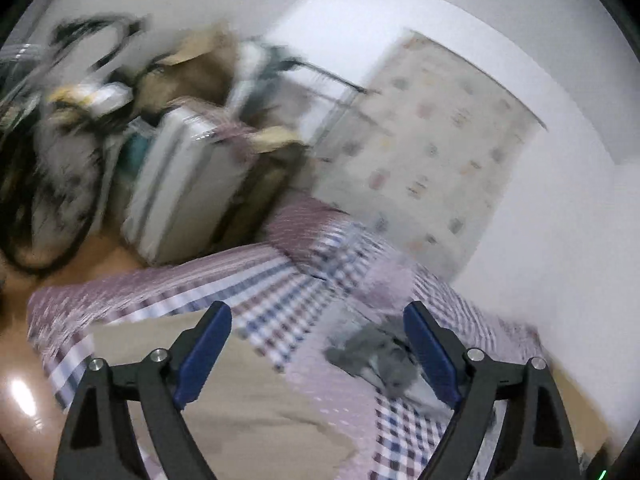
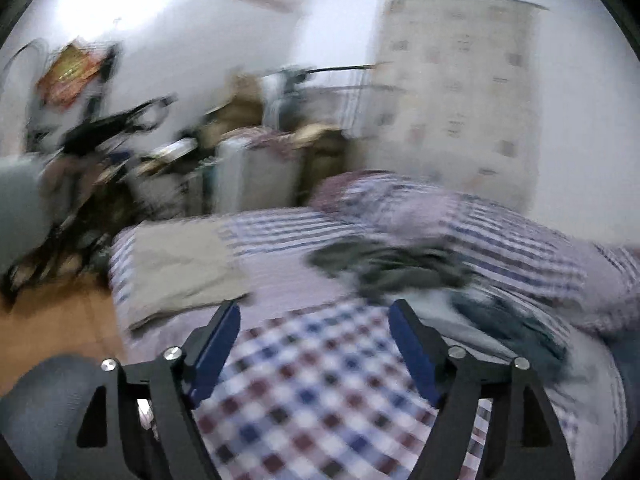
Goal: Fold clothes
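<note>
Here both views are motion-blurred, so fine detail cannot be read. The left gripper (image 1: 318,320) has its fingers spread wide apart and holds nothing; the blue pads (image 1: 204,354) face each other across an empty gap. Below and between these fingers lies a flat tan garment (image 1: 240,408) on the checked bedsheet (image 1: 280,308); its near part runs under the left finger. A crumpled grey garment (image 1: 372,356) lies on the sheet just inside the right finger of this gripper, apart from the tan one.

The right gripper (image 2: 314,318) is likewise wide open and empty, with bare checked sheet between its fingers (image 2: 216,348). In this view the tan garment (image 2: 184,268) lies ahead and to the left of the fingertips, flat near the bed edge. The dark grey garment (image 2: 384,260) lies ahead and to the right, in a heap. A further bluish-grey piece of cloth (image 2: 508,324) lies just beside the right finger, outside the gap. Neither gripper touches any garment, as far as can be seen.

A suitcase (image 2: 256,176) stands beyond the bed, against the wall (image 2: 200,24).
</note>
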`<act>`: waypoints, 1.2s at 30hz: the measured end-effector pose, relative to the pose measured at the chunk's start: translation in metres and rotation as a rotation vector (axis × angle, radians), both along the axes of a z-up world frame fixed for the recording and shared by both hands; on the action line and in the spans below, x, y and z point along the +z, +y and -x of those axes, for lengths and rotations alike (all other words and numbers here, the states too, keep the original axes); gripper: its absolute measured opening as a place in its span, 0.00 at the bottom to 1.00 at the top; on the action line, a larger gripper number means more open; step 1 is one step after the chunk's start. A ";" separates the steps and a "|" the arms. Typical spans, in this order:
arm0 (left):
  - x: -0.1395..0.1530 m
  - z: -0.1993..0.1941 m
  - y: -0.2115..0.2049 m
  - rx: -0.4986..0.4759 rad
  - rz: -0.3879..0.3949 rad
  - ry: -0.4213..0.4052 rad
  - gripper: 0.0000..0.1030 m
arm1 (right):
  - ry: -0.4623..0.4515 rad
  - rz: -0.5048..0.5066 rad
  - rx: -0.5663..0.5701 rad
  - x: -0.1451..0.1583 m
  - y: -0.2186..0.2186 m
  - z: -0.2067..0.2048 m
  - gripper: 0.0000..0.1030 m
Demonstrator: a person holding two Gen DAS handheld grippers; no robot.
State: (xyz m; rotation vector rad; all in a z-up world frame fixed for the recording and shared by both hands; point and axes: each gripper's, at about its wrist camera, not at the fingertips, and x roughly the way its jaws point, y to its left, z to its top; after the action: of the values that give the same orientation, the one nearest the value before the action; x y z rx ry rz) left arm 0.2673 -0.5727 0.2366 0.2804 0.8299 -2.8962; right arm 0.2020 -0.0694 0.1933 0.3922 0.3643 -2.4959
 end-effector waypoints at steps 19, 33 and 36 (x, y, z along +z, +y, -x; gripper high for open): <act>0.079 0.074 0.424 -0.527 0.391 -0.045 0.95 | 0.010 0.185 -0.489 0.087 0.190 -0.008 0.98; -0.044 0.147 0.537 -0.470 0.447 -0.284 0.95 | -0.147 0.192 -0.650 0.010 0.250 0.070 0.99; -0.072 0.166 0.539 -0.428 0.445 -0.353 0.95 | -0.202 0.203 -0.670 -0.015 0.256 0.098 0.99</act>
State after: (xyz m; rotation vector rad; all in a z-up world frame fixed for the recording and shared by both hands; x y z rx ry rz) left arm 0.1009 -0.0332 0.1647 0.9816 0.0641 -3.1487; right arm 0.1043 0.1861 0.1782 0.7762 -0.1329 -3.0560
